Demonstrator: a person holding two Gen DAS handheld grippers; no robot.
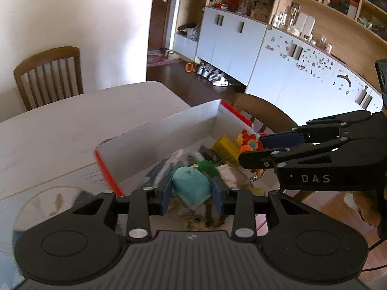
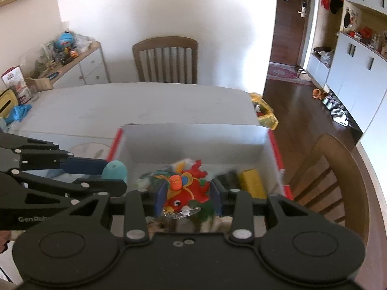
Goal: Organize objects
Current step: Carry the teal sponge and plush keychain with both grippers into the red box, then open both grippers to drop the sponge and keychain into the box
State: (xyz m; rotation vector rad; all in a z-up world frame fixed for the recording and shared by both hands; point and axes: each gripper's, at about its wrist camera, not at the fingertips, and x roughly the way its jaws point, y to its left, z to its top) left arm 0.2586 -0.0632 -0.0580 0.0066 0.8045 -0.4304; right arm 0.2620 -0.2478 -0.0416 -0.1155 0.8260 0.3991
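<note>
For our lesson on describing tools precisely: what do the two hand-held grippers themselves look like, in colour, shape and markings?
Both are matte black plastic. The left hand-held gripper and the right hand-held gripper each have two round discs at the base, jointed link bars with silver rivets, and flat blue finger pads. One side reads "DAS", another "GenRob". No cables or sleeves show.

A pale, white-grey worktop (image 2: 150,101) is seen, bare across its far half. A white cardboard box (image 2: 193,135) with red-edged flaps is set on its near right part, close to the right edge. Blue cloth (image 2: 18,113) is laid at the far left edge.
</note>
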